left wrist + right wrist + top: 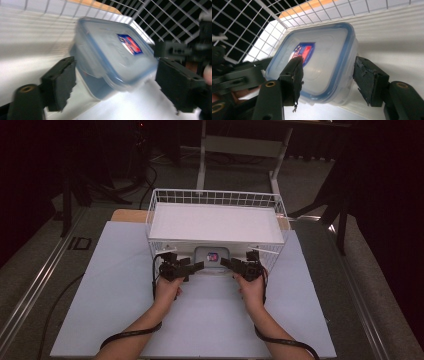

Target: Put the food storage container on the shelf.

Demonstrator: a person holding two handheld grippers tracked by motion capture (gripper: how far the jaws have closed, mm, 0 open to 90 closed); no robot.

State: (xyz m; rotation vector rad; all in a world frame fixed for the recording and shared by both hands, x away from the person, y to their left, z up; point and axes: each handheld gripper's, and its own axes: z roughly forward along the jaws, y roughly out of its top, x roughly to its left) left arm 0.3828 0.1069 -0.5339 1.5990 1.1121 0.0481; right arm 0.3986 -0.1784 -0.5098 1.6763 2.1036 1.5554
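Resting place: box (212,257) is set under the basket (216,197)
Left gripper (196,266): jaws parted, box between, not pressed
Right gripper (228,264): jaws closed on box

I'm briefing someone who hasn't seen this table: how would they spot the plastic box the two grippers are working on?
Start from the white wire basket at the far side of the pale table. Just in front of its near wall, between the left gripper and the right gripper, sits the clear plastic box. Its blue-rimmed lid with a red-and-blue label sets it apart.
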